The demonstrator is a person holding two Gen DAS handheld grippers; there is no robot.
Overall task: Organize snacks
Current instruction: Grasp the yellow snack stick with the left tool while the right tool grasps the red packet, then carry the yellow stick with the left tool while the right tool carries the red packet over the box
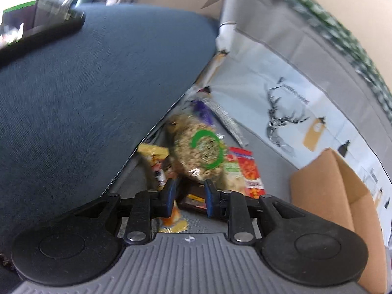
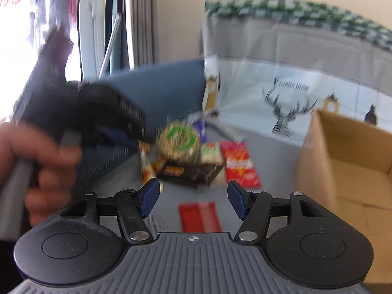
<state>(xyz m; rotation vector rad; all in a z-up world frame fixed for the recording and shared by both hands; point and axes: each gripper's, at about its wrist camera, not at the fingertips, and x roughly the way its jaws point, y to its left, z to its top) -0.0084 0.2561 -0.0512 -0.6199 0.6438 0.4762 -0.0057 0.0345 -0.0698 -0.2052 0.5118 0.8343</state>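
A grey surface, possibly a bed or sofa seat, is filling the scene, with a blue cushion [image 1: 85,93] on the left, a deer-print cloth [image 2: 289,103] at the far side and an open cardboard box [image 2: 343,171] on the right. A heap of snacks is lying in the middle. The left tool [image 1: 189,193] is closing its fingers on the near edge of a round nut bag [image 1: 201,152] with a green ring. A red pack [image 1: 250,171] is lying just right of the bag, a yellow pack [image 1: 155,161] just left, and a dark bar [image 1: 193,199] beneath. The right tool [image 2: 193,198] is hovering wide open and empty above a flat red packet [image 2: 199,216]. The grip on the bag looks thin, only at its edge, so the bag could slip out when lifted. Its weight might also drag neighbouring packs aside. Both views are blurred, so exact contact is hard to confirm.
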